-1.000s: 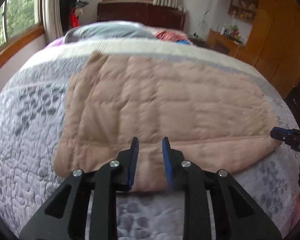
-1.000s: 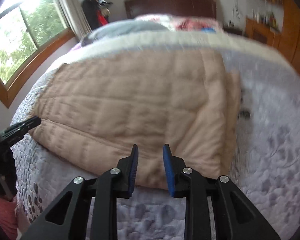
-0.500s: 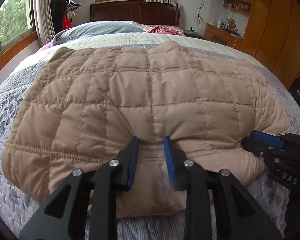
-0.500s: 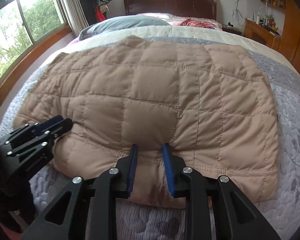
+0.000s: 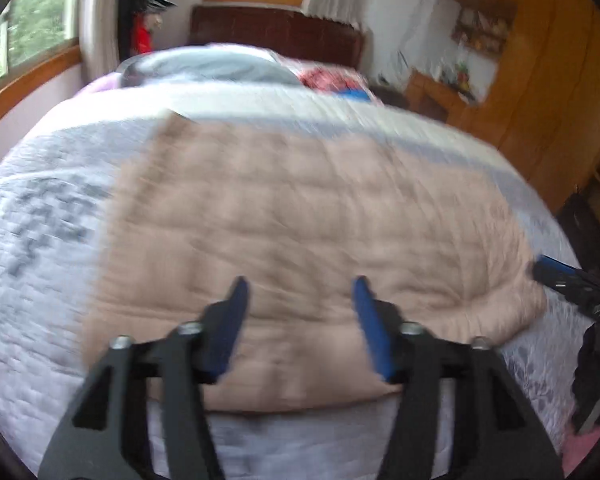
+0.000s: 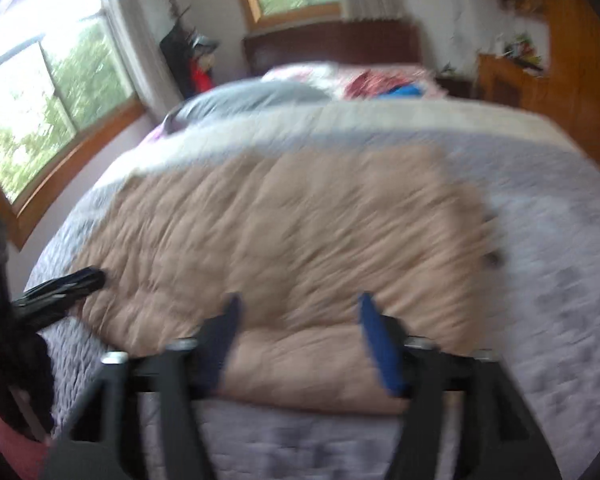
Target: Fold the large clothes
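A tan quilted jacket (image 5: 300, 232) lies folded flat on the bed; it also shows in the right wrist view (image 6: 300, 240). My left gripper (image 5: 300, 288) is open and empty, just above the jacket's near edge. My right gripper (image 6: 298, 304) is open and empty over the near edge further right. The right gripper's tip (image 5: 556, 272) shows at the right of the left wrist view. The left gripper's tip (image 6: 64, 284) shows at the left of the right wrist view. Both views are blurred by motion.
The jacket lies on a grey-lilac quilted bedspread (image 5: 40, 240). Pillows (image 5: 212, 64) and a dark headboard (image 5: 276, 32) are at the far end. Wooden cabinets (image 5: 540, 100) stand to the right, windows (image 6: 40, 112) to the left.
Both grippers were shut on the jacket's near edge half a second ago. Now both have opened wide, let go and pulled back. The jacket rests on the bed.
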